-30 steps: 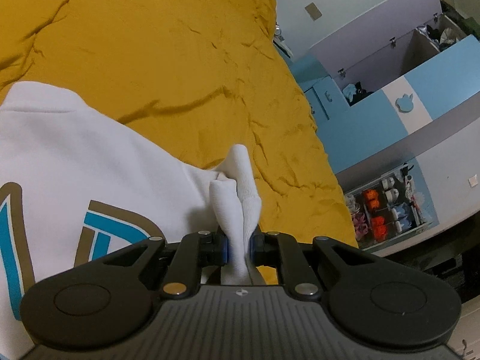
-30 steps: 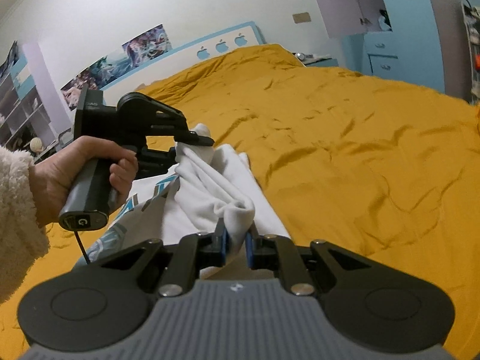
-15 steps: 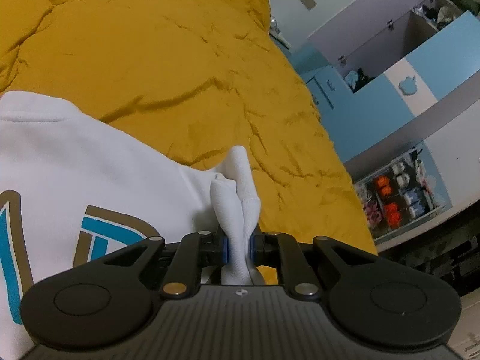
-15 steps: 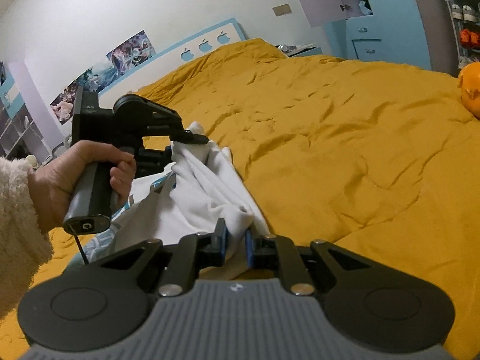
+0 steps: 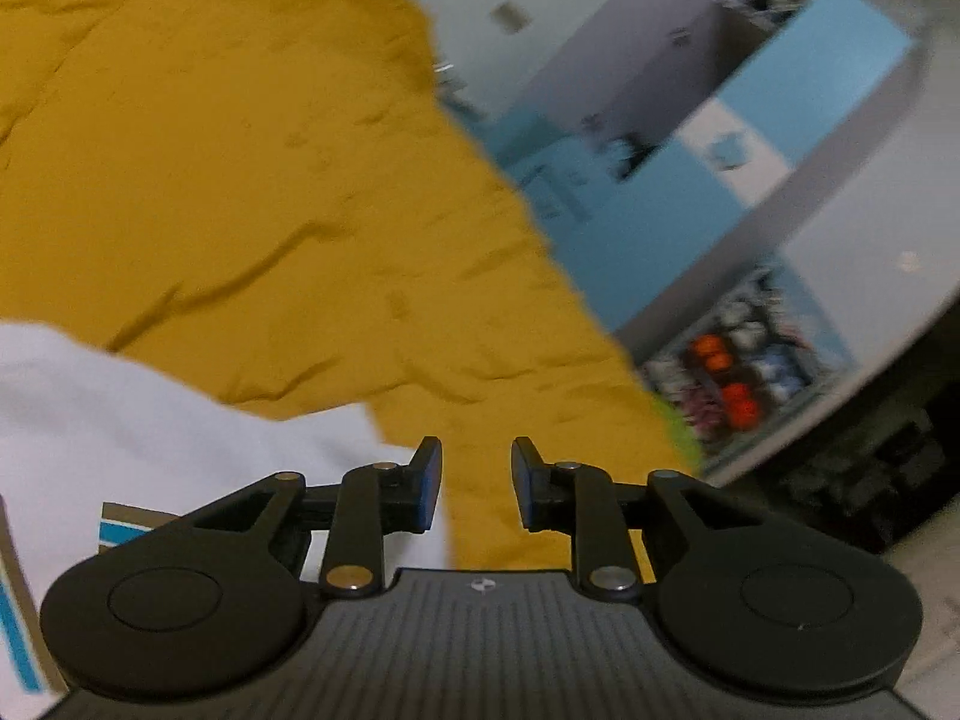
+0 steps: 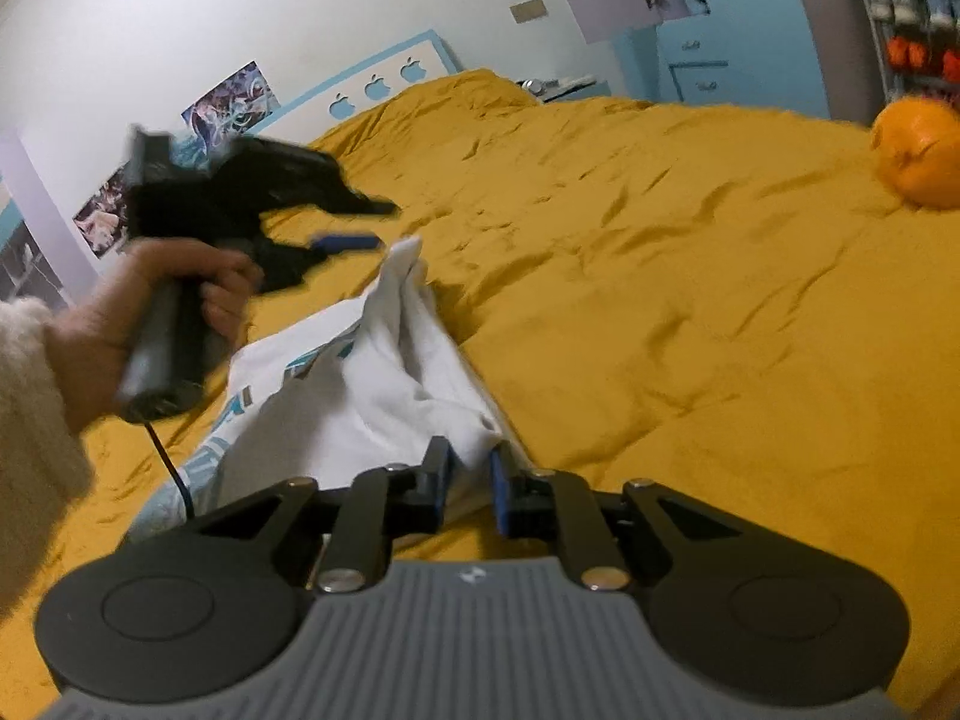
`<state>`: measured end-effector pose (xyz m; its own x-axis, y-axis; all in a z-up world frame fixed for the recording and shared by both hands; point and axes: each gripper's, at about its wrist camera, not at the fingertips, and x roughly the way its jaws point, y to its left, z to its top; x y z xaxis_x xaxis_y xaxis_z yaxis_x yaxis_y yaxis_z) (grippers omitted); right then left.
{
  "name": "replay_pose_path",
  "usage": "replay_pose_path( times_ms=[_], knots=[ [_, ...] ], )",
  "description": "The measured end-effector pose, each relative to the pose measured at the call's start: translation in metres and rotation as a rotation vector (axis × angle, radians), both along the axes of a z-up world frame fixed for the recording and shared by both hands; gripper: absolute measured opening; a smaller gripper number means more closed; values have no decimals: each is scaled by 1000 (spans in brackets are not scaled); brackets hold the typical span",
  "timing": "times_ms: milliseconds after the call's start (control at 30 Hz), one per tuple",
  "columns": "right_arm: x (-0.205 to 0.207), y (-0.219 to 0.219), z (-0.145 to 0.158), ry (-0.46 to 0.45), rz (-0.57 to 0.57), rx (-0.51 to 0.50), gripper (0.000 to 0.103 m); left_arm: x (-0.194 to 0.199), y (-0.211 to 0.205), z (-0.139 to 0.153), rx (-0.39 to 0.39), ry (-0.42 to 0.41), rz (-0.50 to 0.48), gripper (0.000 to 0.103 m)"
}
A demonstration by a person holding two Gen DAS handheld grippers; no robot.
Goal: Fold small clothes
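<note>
Now my left gripper (image 5: 476,483) has just been opening; its jaws stand spread with nothing between them. At ten o'clock of it the white shirt (image 6: 384,372) lies on the yellow bedspread (image 6: 630,300), long axis running toward twelve. My right gripper (image 6: 469,489), also just opening, brackets the shirt's near corner loosely.

Both cameras sit just behind their own fingers, low and close over the yellow bedspread (image 5: 252,192). The left view faces the blue cupboards (image 5: 690,210); the right faces the headboard (image 6: 384,81). Both show the white shirt (image 6: 372,384).
</note>
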<state>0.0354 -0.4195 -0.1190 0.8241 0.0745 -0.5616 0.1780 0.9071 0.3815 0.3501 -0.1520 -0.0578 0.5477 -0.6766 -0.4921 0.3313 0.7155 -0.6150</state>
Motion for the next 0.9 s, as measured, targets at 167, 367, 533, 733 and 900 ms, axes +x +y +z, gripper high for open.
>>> replay_pose_path(
  times_ms=[167, 367, 533, 733, 900],
  knots=[
    [3, -21, 23, -46, 23, -10, 18, -83, 57, 29, 51, -108, 34, 29],
    [95, -6, 43, -86, 264, -114, 34, -188, 108, 15, 244, -180, 121, 29],
    [176, 3, 36, -8, 331, -101, 36, -218, 141, 1, 215, -100, 262, 30],
    [222, 8, 17, 84, 327, -60, 39, -239, 143, -10, 248, -172, 230, 30],
    [233, 14, 3, 112, 321, -44, 40, -244, 125, -19, 363, -168, 153, 40]
  ],
)
